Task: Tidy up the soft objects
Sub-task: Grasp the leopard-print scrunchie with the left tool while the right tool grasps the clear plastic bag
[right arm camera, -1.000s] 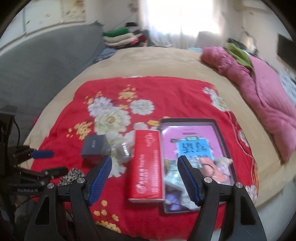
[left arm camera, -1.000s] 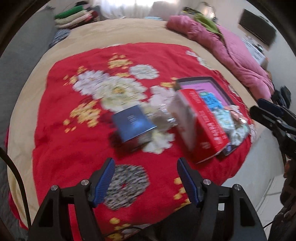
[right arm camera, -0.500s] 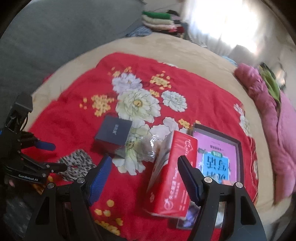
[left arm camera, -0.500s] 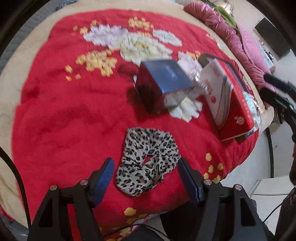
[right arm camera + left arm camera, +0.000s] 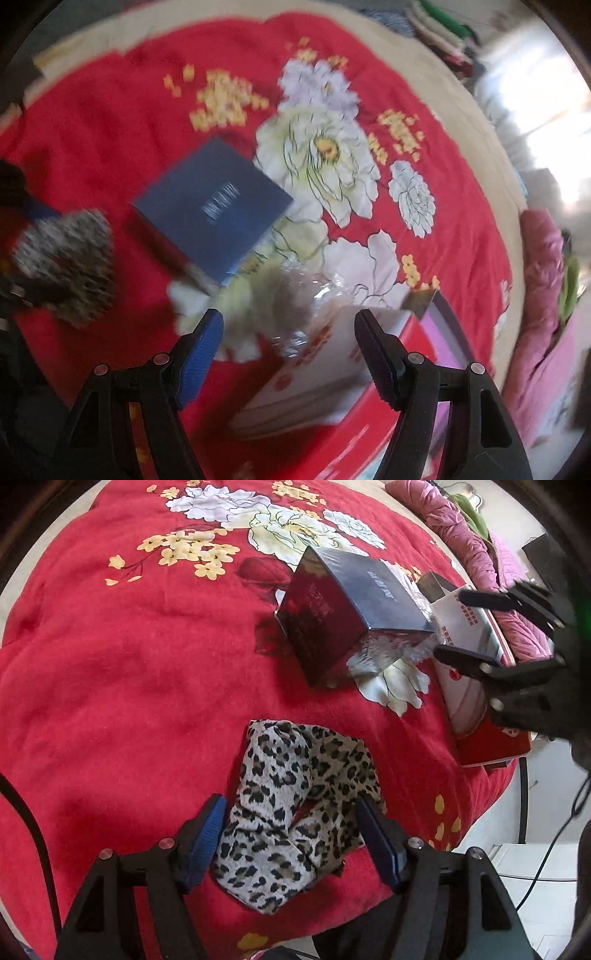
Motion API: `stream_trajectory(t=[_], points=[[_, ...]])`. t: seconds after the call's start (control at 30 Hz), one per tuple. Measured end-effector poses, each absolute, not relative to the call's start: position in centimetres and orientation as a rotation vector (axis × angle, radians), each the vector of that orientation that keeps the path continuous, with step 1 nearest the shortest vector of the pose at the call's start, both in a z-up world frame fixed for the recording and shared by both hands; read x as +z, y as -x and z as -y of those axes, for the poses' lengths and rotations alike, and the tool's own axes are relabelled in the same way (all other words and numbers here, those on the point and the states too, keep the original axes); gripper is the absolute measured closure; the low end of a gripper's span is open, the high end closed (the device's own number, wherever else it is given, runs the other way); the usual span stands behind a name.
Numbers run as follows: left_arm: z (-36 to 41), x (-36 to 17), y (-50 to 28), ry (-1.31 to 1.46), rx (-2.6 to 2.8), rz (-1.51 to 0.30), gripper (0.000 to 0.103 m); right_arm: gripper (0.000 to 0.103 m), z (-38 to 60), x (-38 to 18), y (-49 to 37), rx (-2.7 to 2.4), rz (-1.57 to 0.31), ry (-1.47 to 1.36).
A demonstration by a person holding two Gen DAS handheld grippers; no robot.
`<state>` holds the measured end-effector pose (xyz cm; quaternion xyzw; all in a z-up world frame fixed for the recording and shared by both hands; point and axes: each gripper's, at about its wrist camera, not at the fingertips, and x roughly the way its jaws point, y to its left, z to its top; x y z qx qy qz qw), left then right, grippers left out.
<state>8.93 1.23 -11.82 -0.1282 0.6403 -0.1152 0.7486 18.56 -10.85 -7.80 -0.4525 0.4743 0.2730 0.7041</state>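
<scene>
We see bright daylight pouring from a window point(image 5: 546, 122) that blows out to white glare in the right wrist view. That view is smeared by motion blur; the navy box point(image 5: 218, 206) is soft-edged. The left wrist view is sharp and evenly lit, with a shadow beside the box. Both bend strongly toward dark circular edges.

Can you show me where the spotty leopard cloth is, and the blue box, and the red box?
leopard cloth point(image 5: 295, 812): left wrist view, on its spotted middle, between the open fingers.
blue box point(image 5: 373, 587): left wrist view, on its dark blue top face.
red box point(image 5: 495, 744): left wrist view, on its red lower side.
</scene>
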Motion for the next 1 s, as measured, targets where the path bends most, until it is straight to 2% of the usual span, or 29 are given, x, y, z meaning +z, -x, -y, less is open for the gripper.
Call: stream_trajectory(t=[0.27, 0.33, 0.43, 0.53, 0.57, 0.67, 0.7, 0.8, 1.0], points=[[-0.6, -12.3, -9.7, 0.238, -0.242, -1.390, 0.034, 0.029, 9.6, -10.7, -20.9, 0.660, -1.112, 1.161], [-0.2, -12.4, -9.9, 0.221, -0.234, -1.393, 0.035, 0.040, 9.4, -11.4, -20.7, 0.687, -1.122, 1.201], [0.2, -12.6, -10.1, 0.209, -0.220, -1.391, 0.037, 0.041, 9.1, -12.3, -20.5, 0.720, -1.107, 1.257], [0.4, -12.7, -10.3, 0.204, -0.190, -1.388, 0.048, 0.047, 9.0, -12.1, -21.1, 0.731, -1.107, 1.225], [0.4, -12.6, -10.4, 0.200, -0.185, -1.387, 0.058, 0.048, 9.2, -11.8, -21.3, 0.733, -1.104, 1.204], [-0.1, -12.6, -10.6, 0.275, -0.189, -1.403, 0.080, 0.049, 9.7, -10.3, -21.5, 0.726, -1.104, 1.112], [-0.3, -12.5, -10.6, 0.329, -0.204, -1.404, 0.083, 0.050, 10.1, -9.5, -21.5, 0.724, -1.103, 1.065], [-0.8, -12.4, -10.4, 0.361, -0.207, -1.393, 0.087, 0.054, 11.6, -6.5, -21.5, 0.707, -1.083, 0.903], [-1.4, -10.3, -9.8, 0.390, -0.221, -1.339, 0.087, 0.054, 14.0, -1.9, -20.0, 0.693, -1.010, 0.655]])
